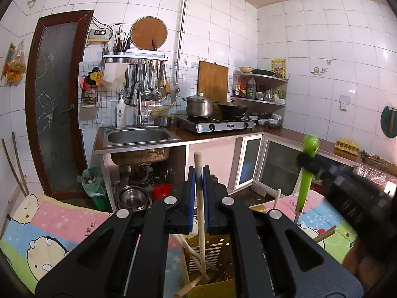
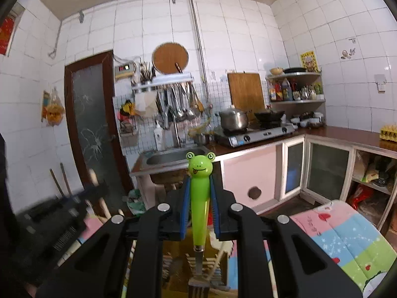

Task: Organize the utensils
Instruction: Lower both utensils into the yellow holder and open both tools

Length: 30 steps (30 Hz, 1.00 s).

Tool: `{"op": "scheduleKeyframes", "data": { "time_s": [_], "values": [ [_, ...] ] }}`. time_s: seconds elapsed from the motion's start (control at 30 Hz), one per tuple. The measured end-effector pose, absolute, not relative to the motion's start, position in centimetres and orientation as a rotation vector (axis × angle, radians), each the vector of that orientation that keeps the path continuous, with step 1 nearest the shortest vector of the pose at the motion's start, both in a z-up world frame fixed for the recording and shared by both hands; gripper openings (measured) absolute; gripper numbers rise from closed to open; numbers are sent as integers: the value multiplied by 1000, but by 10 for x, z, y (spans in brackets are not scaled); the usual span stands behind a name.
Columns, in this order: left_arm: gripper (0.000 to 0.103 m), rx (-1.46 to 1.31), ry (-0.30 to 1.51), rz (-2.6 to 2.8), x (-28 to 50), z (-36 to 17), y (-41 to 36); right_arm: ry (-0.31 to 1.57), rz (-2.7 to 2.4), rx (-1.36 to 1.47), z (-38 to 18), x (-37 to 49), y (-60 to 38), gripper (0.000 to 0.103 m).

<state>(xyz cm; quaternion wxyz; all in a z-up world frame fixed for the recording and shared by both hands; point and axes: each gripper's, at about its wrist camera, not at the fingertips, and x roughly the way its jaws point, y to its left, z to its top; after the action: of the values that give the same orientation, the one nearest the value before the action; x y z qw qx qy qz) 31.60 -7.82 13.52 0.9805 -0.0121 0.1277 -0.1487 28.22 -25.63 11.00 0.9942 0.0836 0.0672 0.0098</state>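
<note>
Left gripper (image 1: pixel 198 181) is clamping a wooden stick (image 1: pixel 199 173) over the yellow holder (image 1: pixel 211 255); right gripper (image 2: pixel 199 198) is pinching the frog-handled fork (image 2: pixel 199 198) above it. Several utensils are already standing inside; both still need dropping.

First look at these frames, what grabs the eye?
The bright green frog-handled fork, upright in the right hand-held gripper at the centre of the right wrist view, tines pointing down over the yellow utensil basket. Next, the pale wooden stick clamped in the left hand-held gripper, its lower end in that basket. Behind both, the cartoon-print blanket.
</note>
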Motion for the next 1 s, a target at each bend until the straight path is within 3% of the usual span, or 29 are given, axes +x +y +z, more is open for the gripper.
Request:
{"op": "scheduleKeyframes", "data": {
  "time_s": [0.17, 0.3, 0.7, 0.77, 0.83, 0.87, 0.97, 1.0],
  "values": [
    [5, -19, 245, -296, 316, 137, -74, 77, 16, 128, 136, 279, -249, 16],
    [5, -10, 238, -288, 314, 137, -71, 92, 16, 111, 120, 286, -244, 16],
    [8, -8, 329, -256, 321, 114, -65, 334, 13, 69, 65, 304, -251, 18],
    [21, 4, 374, -241, 321, 111, -63, 394, -8, 69, 62, 307, -253, 20],
    [50, 2, 387, -225, 316, 114, -56, 417, -22, 72, 65, 300, -255, 41],
    [56, 1, 389, -213, 312, 116, -53, 409, -27, 77, 70, 290, -257, 55],
    [69, -19, 388, -198, 287, 124, -34, 395, -29, 73, 85, 265, -259, 59],
    [77, -18, 388, -194, 278, 125, -29, 393, -33, 68, 90, 253, -259, 65]
  ]
}}
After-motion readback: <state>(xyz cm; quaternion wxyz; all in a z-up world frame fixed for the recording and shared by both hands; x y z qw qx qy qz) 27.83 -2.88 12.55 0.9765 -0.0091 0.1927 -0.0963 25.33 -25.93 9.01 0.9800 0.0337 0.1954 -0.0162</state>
